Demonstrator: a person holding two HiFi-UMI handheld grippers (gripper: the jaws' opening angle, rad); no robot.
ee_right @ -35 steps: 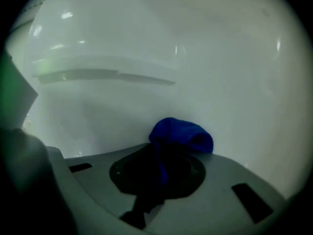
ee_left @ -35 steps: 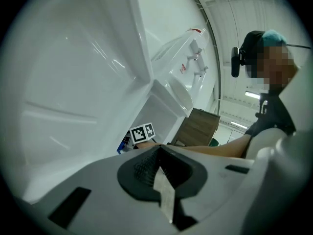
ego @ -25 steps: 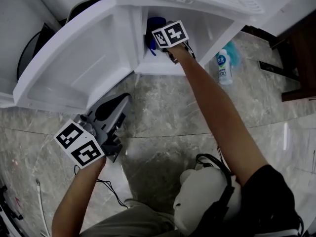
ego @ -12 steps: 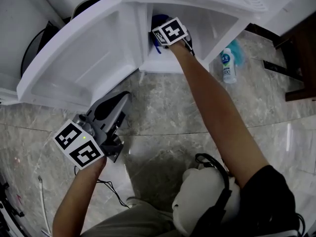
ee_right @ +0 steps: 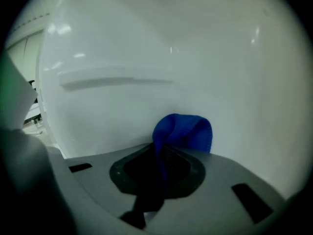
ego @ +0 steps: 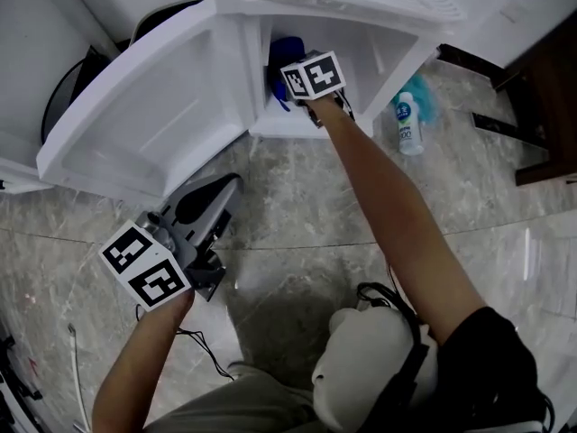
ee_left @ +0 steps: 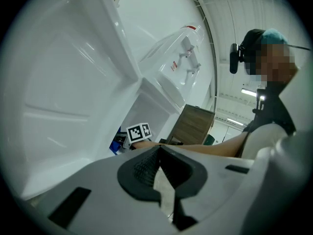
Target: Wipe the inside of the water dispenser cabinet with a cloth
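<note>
The white water dispenser cabinet (ego: pixel 379 39) stands open at the top of the head view, its door (ego: pixel 153 115) swung out to the left. My right gripper (ego: pixel 293 93) reaches inside it, shut on a blue cloth (ego: pixel 286 54). In the right gripper view the blue cloth (ee_right: pixel 183 131) bulges from the closed jaws of the right gripper (ee_right: pixel 161 155) against the cabinet's white inner wall (ee_right: pixel 146 58). My left gripper (ego: pixel 212 201) hangs low outside the door, shut and empty. In its own view the left gripper (ee_left: pixel 157 166) has its jaws closed with nothing between them.
A white spray bottle (ego: pixel 408 123) with a teal label lies on the marble floor right of the cabinet. A dark wooden cabinet (ego: pixel 550 79) stands at the far right. A black round object (ego: pixel 77 84) sits behind the door. A thin cable (ego: pixel 77 368) trails at lower left.
The right gripper has shifted slightly within the cabinet opening with the cloth. The left gripper has stayed where it was.
</note>
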